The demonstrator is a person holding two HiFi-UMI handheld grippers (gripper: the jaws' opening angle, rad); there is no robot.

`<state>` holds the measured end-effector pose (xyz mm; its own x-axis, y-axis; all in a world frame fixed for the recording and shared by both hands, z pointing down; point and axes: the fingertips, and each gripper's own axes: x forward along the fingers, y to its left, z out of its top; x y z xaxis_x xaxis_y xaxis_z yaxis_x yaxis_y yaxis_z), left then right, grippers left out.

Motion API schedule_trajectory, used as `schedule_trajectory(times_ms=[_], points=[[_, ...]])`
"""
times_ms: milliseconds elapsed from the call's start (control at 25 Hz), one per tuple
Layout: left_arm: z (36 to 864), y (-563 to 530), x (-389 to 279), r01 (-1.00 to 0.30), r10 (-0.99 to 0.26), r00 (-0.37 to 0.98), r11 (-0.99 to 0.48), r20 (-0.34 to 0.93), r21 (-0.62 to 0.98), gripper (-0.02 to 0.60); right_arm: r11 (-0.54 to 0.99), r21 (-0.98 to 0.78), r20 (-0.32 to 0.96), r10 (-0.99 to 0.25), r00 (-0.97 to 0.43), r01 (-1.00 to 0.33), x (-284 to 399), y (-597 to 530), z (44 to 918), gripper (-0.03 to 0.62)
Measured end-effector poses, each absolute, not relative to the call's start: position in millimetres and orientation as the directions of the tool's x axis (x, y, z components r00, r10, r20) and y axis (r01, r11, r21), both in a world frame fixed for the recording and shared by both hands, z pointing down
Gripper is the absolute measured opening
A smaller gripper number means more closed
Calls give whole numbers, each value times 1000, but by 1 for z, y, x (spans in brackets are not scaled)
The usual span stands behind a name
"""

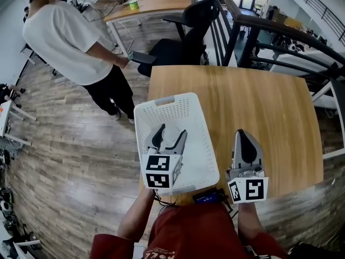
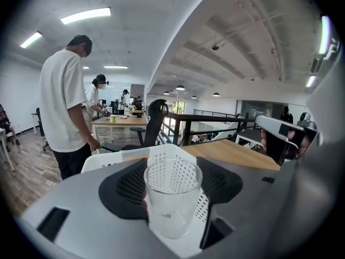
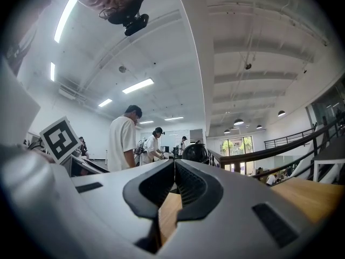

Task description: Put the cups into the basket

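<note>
Over the desk's near-left corner: white perforated basket (image 1: 161,104), one side overhanging the desk's left edge.
Left gripper (image 1: 169,140): inside the basket's outline, angled down, jaws wide and closed on a cup.
Cup (image 2: 172,198): clear, upright, mouth up, empty. Sits squarely between the two black pads, one on each flank, rim above the pad tops.
Cup vs basket: within the walls, basket mesh visible through the glass. Can't tell if the base touches the basket floor.
Right gripper (image 1: 242,136): over bare desk (image 1: 259,107) near the near edge, just right of the basket. Jaws together at the tips, nothing between them.
Cup vs right gripper: apart, basket wall between.
Background: person in white shirt (image 1: 70,36) standing on the floor beyond the desk's left edge; black chair (image 1: 186,31) at the far edge.
</note>
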<state>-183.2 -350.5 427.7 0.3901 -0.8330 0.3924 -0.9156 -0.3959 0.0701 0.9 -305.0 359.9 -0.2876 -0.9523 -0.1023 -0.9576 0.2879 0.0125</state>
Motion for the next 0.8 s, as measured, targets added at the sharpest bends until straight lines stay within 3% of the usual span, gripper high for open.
schedule_trajectory(times_ms=[800], points=[[497,-369,-158,-900,-694,409,-413,593,137,290,298,9,-85,-951,-297,-955,1,-307,369,12]])
